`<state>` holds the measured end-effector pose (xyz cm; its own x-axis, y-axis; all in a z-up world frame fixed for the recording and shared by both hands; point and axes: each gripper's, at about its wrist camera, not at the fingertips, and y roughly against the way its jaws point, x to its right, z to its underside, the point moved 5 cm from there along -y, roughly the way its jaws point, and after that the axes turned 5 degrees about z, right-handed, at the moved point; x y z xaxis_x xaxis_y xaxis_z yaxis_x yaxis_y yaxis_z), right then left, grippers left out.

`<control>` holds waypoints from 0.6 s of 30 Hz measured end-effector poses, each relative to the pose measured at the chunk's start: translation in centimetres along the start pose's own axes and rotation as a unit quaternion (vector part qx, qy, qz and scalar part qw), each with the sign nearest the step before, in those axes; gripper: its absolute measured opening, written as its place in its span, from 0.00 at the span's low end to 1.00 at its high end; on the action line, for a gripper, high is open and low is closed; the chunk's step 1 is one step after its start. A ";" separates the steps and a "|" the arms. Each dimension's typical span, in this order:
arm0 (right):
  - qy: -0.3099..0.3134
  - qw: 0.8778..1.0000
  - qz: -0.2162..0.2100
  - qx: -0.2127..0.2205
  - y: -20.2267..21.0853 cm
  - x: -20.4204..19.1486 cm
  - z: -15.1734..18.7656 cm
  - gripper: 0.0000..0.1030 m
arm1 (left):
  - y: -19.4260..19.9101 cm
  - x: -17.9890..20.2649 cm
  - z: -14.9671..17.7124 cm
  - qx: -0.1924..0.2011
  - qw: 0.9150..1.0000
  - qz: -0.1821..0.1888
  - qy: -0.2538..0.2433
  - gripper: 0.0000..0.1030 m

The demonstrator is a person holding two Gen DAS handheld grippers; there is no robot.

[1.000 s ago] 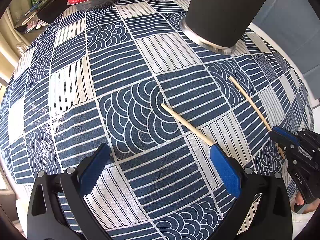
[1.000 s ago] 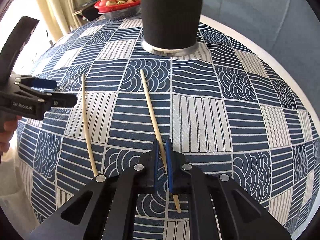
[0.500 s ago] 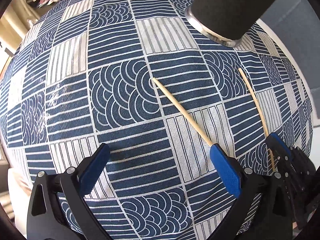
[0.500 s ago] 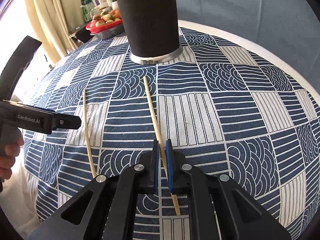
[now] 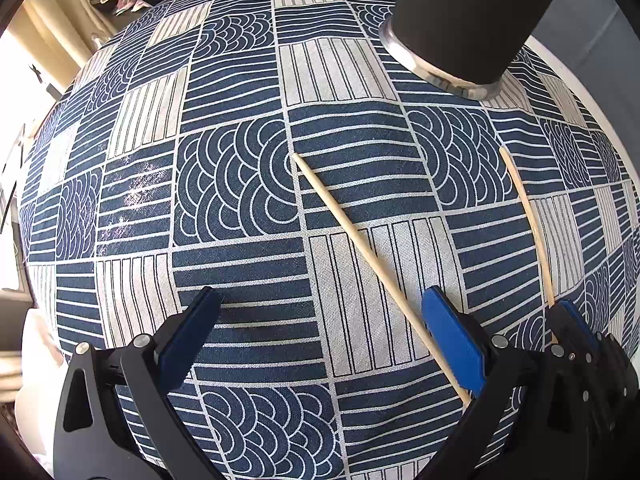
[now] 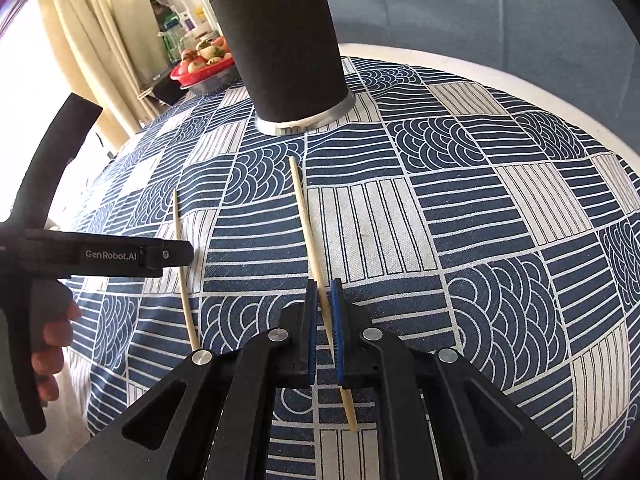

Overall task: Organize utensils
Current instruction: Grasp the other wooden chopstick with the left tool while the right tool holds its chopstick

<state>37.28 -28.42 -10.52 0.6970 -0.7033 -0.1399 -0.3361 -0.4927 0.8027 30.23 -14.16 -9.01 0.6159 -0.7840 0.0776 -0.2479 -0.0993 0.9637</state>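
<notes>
Two wooden chopsticks lie on the blue patterned tablecloth. My left gripper point(image 5: 320, 320) is open and low over the cloth; the left chopstick point(image 5: 372, 268) runs diagonally toward its right finger point(image 5: 452, 332). My right gripper point(image 6: 324, 320) is shut on the right chopstick point(image 6: 306, 232), also in the left wrist view point(image 5: 532, 228). A tall black utensil holder point(image 6: 284, 48) with a metal base stands beyond the chopstick tips, also in the left wrist view point(image 5: 472, 12). The left chopstick point(image 6: 182, 264) lies left of my right gripper, partly behind the left gripper's body point(image 6: 100, 256).
A red basket of fruit point(image 6: 200, 64) sits at the table's far left edge, with shelves and curtains behind. The table's white rim point(image 6: 520, 76) curves along the right, with a grey-blue wall beyond it.
My left gripper has moved forward over the cloth, so its chopstick lies more within the open jaws. My right gripper's view has tilted up; it stays closed on its chopstick.
</notes>
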 end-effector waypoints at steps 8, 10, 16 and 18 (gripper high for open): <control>0.001 1.000 -0.003 0.002 0.1 0.0 0.1 0.05 | 1.9 -0.3 0.8 0.014 0.988 0.065 -0.141 0.10; 0.001 1.000 -0.005 0.002 0.1 0.1 0.1 0.05 | 2.0 -1.3 0.9 0.001 0.984 0.076 -0.159 0.08; 0.007 1.000 0.007 -0.001 0.2 -0.1 0.1 0.06 | 1.2 -7.1 -2.6 -0.019 0.981 0.094 -0.169 0.05; 0.005 1.000 0.017 -0.002 0.2 0.0 0.0 0.05 | 1.0 -8.3 -3.1 -0.015 0.980 0.101 -0.170 0.05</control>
<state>37.16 -28.51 -10.38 0.6915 -0.7143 -0.1076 -0.3570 -0.4675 0.8087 27.17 -5.82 -7.87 0.2698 -0.9454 0.1826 -0.3141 0.0928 0.9448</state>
